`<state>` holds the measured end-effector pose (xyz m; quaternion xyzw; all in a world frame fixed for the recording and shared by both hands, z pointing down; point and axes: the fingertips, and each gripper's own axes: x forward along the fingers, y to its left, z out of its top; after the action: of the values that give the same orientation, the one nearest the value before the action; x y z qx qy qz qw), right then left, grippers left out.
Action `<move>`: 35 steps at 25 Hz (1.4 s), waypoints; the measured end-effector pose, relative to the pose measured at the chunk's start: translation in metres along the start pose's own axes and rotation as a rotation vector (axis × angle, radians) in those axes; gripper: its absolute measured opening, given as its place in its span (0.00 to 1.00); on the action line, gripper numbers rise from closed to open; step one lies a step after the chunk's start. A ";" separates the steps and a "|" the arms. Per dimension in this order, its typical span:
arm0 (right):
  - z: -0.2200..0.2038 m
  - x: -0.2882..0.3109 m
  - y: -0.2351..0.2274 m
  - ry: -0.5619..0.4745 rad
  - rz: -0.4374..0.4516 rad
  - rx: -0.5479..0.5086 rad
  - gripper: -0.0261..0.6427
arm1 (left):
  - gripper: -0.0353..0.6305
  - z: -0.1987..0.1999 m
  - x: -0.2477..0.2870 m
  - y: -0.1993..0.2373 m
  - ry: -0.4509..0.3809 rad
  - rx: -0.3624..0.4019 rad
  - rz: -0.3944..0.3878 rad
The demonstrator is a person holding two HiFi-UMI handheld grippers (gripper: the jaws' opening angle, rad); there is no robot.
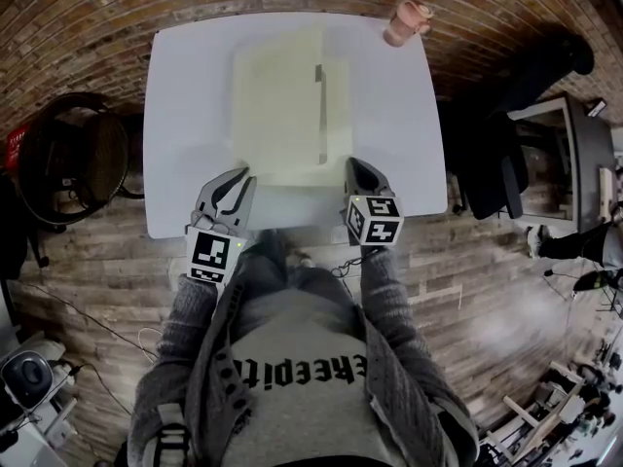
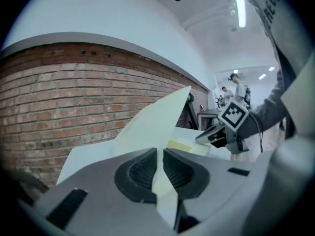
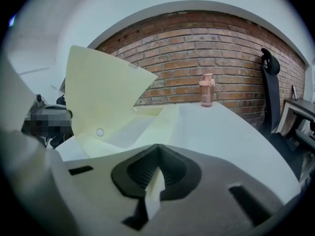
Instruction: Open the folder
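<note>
A pale yellow folder (image 1: 282,105) lies on the white table (image 1: 185,95). My left gripper (image 1: 237,178) is at its near left corner. In the left gripper view the jaws (image 2: 159,168) are shut on the folder's cover (image 2: 157,122), which rises steeply off the table. My right gripper (image 1: 358,168) is at the near right corner. There its jaws (image 3: 156,173) are shut on a thin yellow edge of the folder. The lifted cover (image 3: 103,87) stands up to its left, over the folder's lower sheet (image 3: 147,127).
A pink bottle (image 1: 406,21) stands at the table's far right corner. A black office chair (image 1: 506,144) is right of the table and a dark round stool (image 1: 73,154) is left of it. A brick wall runs behind the table.
</note>
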<state>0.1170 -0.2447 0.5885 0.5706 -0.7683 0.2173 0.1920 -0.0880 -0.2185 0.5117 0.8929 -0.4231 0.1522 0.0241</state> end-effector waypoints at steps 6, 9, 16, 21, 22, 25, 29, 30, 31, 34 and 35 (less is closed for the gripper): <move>0.001 0.001 0.001 0.011 -0.001 -0.024 0.04 | 0.09 -0.008 -0.030 0.045 -0.046 -0.423 0.184; 0.001 0.002 0.002 0.017 -0.001 -0.036 0.04 | 0.07 -0.025 -0.044 0.067 -0.033 -0.536 0.280; 0.002 0.003 0.003 0.019 -0.005 -0.050 0.04 | 0.07 -0.066 -0.062 0.098 0.048 -0.689 0.448; 0.004 0.005 0.004 0.022 -0.012 -0.060 0.04 | 0.07 -0.088 -0.068 0.109 0.109 -0.756 0.512; 0.004 0.006 0.004 0.023 -0.012 -0.061 0.04 | 0.07 -0.092 -0.069 0.110 0.120 -0.770 0.522; 0.005 0.008 0.002 0.024 -0.016 -0.067 0.04 | 0.07 -0.105 -0.070 0.112 0.154 -0.808 0.544; 0.008 0.012 -0.001 0.026 -0.025 -0.073 0.04 | 0.07 -0.120 -0.072 0.113 0.206 -0.823 0.561; 0.008 0.012 -0.001 0.025 -0.027 -0.073 0.04 | 0.07 -0.122 -0.072 0.113 0.211 -0.829 0.561; 0.009 0.013 -0.001 0.024 -0.028 -0.073 0.04 | 0.07 -0.123 -0.073 0.113 0.211 -0.835 0.559; 0.010 0.014 -0.001 0.022 -0.029 -0.067 0.04 | 0.07 -0.118 -0.073 0.113 0.188 -0.832 0.545; 0.010 0.014 -0.001 0.021 -0.028 -0.065 0.04 | 0.07 -0.114 -0.072 0.112 0.175 -0.822 0.538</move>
<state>0.1138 -0.2618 0.5881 0.5724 -0.7648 0.1955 0.2216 -0.2451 -0.2165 0.5898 0.6528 -0.6597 0.0480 0.3692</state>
